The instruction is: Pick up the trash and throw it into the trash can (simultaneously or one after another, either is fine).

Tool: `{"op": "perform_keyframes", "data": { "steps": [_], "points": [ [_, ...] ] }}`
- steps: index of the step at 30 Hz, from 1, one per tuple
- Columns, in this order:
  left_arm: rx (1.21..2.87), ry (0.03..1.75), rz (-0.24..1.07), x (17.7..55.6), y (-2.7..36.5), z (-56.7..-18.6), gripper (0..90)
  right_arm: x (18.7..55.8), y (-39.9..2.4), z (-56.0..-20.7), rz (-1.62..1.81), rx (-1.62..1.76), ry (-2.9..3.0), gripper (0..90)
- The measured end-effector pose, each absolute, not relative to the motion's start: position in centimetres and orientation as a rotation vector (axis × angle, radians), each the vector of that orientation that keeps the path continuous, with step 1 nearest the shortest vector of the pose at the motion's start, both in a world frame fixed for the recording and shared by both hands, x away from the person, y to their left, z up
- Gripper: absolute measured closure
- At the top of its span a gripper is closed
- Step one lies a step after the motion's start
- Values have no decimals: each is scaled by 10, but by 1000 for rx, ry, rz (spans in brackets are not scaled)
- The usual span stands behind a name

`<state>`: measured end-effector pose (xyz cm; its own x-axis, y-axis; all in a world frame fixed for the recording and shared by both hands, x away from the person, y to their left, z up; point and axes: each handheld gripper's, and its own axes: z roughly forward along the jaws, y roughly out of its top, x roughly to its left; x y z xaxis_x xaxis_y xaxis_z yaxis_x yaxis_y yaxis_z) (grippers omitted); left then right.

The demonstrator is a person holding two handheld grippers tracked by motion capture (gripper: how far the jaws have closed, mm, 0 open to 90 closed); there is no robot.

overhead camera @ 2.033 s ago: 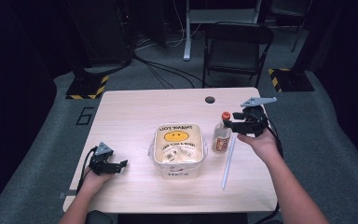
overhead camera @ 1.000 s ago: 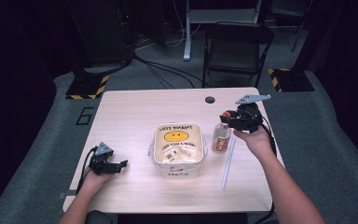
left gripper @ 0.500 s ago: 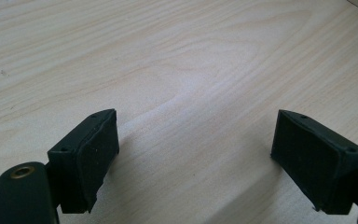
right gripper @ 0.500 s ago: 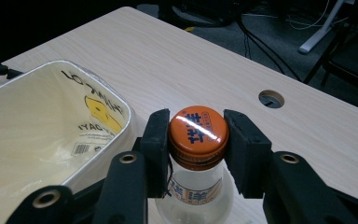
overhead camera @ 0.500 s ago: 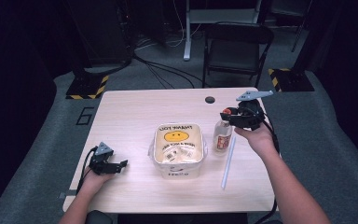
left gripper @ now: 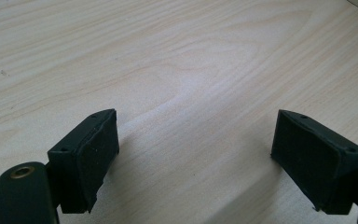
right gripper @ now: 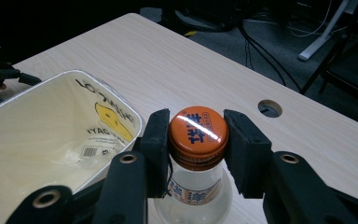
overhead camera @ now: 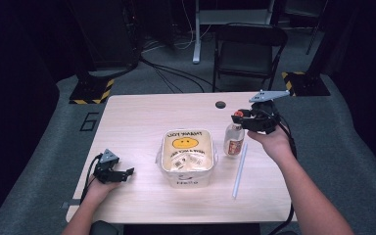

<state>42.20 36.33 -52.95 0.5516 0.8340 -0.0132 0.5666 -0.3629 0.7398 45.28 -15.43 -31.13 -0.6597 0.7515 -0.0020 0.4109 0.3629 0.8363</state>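
On the pale wooden table [overhead camera: 142,117], the white container [overhead camera: 186,155] sits just to one side of your right gripper [overhead camera: 245,119], its open mouth beside the jaws. Between those jaws stands the clear bottle [overhead camera: 234,139], upright, long axis vertical; in the right gripper view the pads [right gripper: 156,140] press both sides of its orange cap [right gripper: 198,132], so you are gripping it at the top. Whether its base has left the table is hard to judge from above. The white straw [overhead camera: 239,169] lies flat nearby. Your left gripper [overhead camera: 120,174] rests well apart, jaws wide open over bare wood. The right hand is nearer; any move begins there.
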Motion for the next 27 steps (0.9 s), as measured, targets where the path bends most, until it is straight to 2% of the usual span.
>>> {"op": "perform_keyframes", "data": {
  "steps": [27],
  "points": [
    [2074,1123,479,422,363,-530,146,437,-138,-260,1241,900,2293,619]
  ]
}}
